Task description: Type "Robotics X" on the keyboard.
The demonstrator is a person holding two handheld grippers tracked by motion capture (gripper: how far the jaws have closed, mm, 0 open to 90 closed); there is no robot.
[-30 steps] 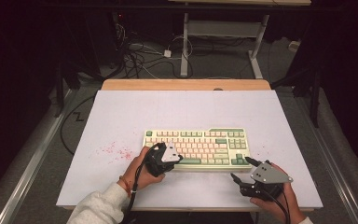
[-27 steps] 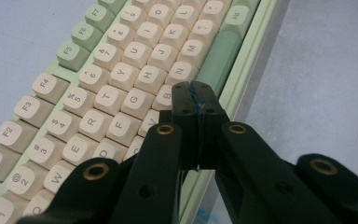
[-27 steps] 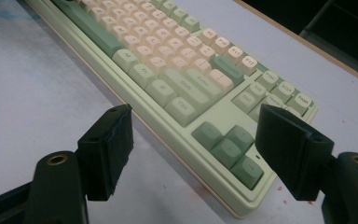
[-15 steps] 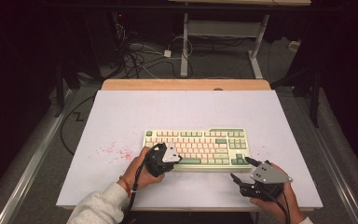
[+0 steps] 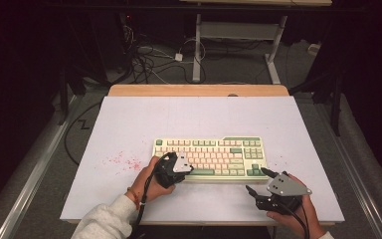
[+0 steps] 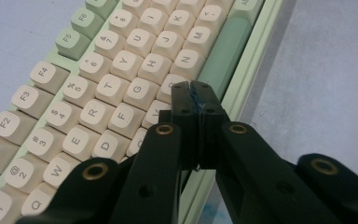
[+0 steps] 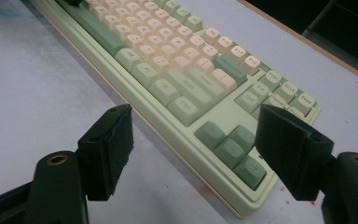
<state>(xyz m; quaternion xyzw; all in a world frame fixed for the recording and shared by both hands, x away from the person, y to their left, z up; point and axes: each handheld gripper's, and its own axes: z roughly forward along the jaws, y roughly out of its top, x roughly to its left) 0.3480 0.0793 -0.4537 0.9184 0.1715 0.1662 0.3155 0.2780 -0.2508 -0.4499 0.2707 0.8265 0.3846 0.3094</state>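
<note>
A cream and green keyboard [image 5: 211, 157] lies flat in the middle of the white table top [image 5: 194, 119]. My left gripper [image 5: 179, 169] hovers over the keyboard's near left keys with its jaws shut and nothing between them. In the left gripper view the closed tips [image 6: 193, 93] sit just above the bottom letter row of the keyboard [image 6: 98, 79], beside the green space bar [image 6: 226, 49]. My right gripper [image 5: 257, 181] is open, held near the table's front edge, just short of the keyboard's right end. In the right gripper view its jaws [image 7: 196, 149] frame the arrow keys [image 7: 233, 147].
Red specks [image 5: 124, 162] stain the table top left of the keyboard. A wooden strip [image 5: 199, 90] runs along the table's far edge. Cables [image 5: 154, 64] and a desk frame [image 5: 238, 35] lie on the floor beyond. Bare table surface stretches behind and beside the keyboard.
</note>
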